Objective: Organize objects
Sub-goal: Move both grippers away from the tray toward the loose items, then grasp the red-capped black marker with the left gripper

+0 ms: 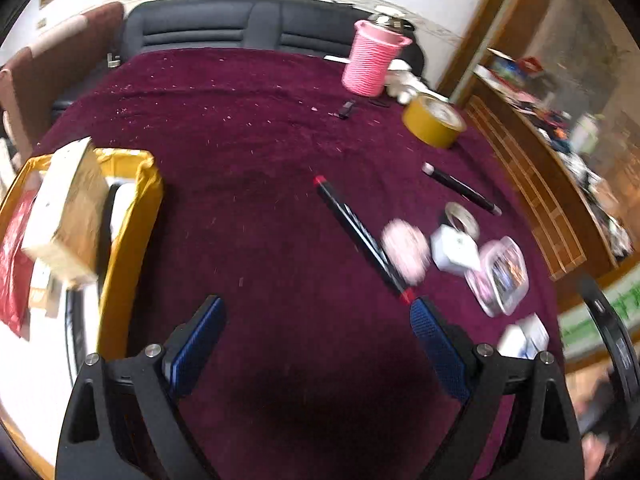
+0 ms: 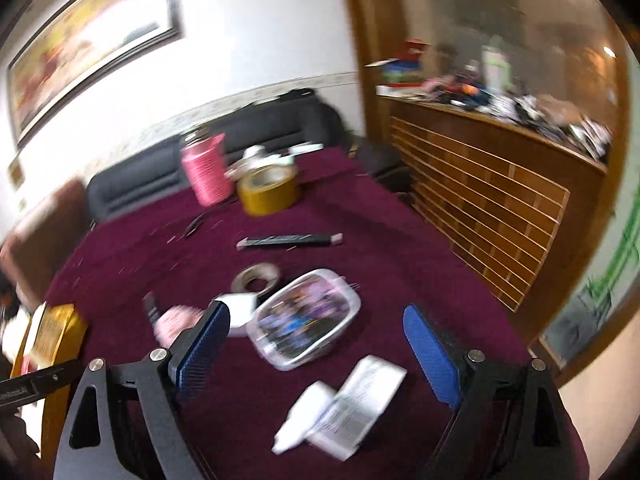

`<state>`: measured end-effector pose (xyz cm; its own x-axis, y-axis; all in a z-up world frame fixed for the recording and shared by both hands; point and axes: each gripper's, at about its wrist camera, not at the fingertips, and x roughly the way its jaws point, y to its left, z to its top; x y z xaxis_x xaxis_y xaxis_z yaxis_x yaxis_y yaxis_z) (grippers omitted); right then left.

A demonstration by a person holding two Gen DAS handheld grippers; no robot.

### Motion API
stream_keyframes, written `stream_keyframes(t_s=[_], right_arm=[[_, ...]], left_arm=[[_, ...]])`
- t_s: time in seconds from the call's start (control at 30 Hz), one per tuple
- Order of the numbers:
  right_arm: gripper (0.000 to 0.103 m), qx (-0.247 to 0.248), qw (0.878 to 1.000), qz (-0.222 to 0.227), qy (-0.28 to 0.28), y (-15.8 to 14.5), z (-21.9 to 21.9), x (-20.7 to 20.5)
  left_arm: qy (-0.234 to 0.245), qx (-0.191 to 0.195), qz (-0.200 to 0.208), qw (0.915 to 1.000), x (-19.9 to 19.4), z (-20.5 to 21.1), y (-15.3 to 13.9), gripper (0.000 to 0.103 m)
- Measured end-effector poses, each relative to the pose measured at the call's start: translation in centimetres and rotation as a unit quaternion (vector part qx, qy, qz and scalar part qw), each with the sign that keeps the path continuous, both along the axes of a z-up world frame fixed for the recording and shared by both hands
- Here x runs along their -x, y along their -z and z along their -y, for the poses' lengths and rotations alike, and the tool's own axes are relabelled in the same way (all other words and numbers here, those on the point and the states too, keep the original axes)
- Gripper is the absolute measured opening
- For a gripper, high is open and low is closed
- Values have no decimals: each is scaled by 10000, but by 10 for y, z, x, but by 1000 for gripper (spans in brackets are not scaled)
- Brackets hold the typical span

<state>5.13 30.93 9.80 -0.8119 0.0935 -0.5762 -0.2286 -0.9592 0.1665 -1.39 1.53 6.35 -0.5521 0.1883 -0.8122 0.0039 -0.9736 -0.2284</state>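
wall (image 2: 256,40): white | sofa (image 1: 240,28): dark | cabinet (image 2: 480,208): wooden, slatted | painting (image 2: 88,40): framed

a home living room: dark sofa (image 1: 240,28), framed painting (image 2: 88,40).

Both cameras ride on the handheld grippers and look forward between their own blue fingers, tilted down over a table under a dark red cloth (image 1: 260,168). The left wrist view sits near the table's near edge, with a yellow box (image 1: 132,216) at its left. The right wrist view looks less steeply, catching more wall and a wooden counter (image 2: 480,184). Both views share the pink cup (image 1: 370,62), the yellow tape roll (image 1: 434,122), and the clear plastic case (image 2: 308,318).
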Motion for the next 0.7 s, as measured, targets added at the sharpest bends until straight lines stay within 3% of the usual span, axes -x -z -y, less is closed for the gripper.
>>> stream_keyframes(t_s=[0.17,0.33,0.47,0.57,0.63,0.7], right_arm=[[92,328,9990,-45,305,19,-30,11],[92,507,9982,31,311,37,-35,14],[93,404,9985,-117,359,35,-34,8],[94,342,9985,-233,367,33,-32,3],[94,352,9987,-191,327,34,-31,5],[94,377,9987,-158,295,36,-31,5]], left_arm=[[-512,251,115,9983,50,-16,18,92],[-485,1070,323,9926,86,-45,45,92],[-344,1306,343,9902,90,-52,56,87],[12,1365,214,9904,79,-59,56,57],[248,1421,212,9893,68,-62,51,18],[307,1394,304,9893,59,-59,50,16]])
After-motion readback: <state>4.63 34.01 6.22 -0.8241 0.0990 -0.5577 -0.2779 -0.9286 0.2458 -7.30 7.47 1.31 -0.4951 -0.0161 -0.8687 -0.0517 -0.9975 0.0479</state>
